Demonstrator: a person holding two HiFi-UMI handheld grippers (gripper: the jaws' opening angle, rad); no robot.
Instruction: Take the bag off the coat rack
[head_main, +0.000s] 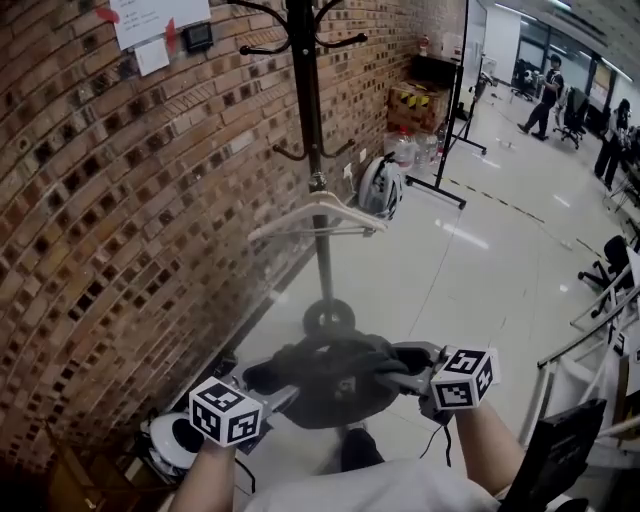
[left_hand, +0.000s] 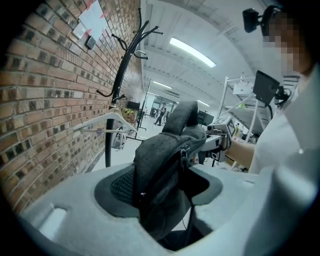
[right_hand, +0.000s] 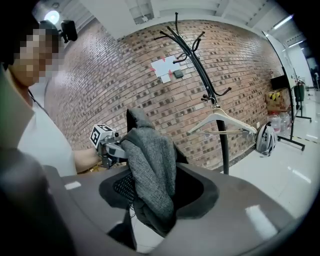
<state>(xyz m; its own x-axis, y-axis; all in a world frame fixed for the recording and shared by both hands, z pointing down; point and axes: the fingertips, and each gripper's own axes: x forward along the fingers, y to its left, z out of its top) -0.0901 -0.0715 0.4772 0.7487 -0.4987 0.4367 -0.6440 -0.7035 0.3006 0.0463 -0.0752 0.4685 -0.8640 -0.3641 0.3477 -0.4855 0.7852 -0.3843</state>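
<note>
A dark grey fabric bag (head_main: 335, 378) hangs stretched between my two grippers, low and close in front of me, clear of the black coat rack (head_main: 308, 120). My left gripper (head_main: 268, 392) is shut on the bag's left end (left_hand: 160, 175). On the bag's right end (right_hand: 150, 175), my right gripper (head_main: 410, 378) is shut too. The rack's pole (right_hand: 220, 130) stands further ahead by the brick wall, and a pale wooden hanger (head_main: 318, 215) hangs from one of its lower hooks (left_hand: 107, 120).
Brick wall (head_main: 110, 200) runs along the left. The rack's round base (head_main: 328, 316) sits on the glossy floor. A grey backpack (head_main: 380, 187) lies beyond it, with boxes, water jugs and a metal garment stand (head_main: 455, 120) further back. A white helmet-like object (head_main: 170, 440) lies by my left.
</note>
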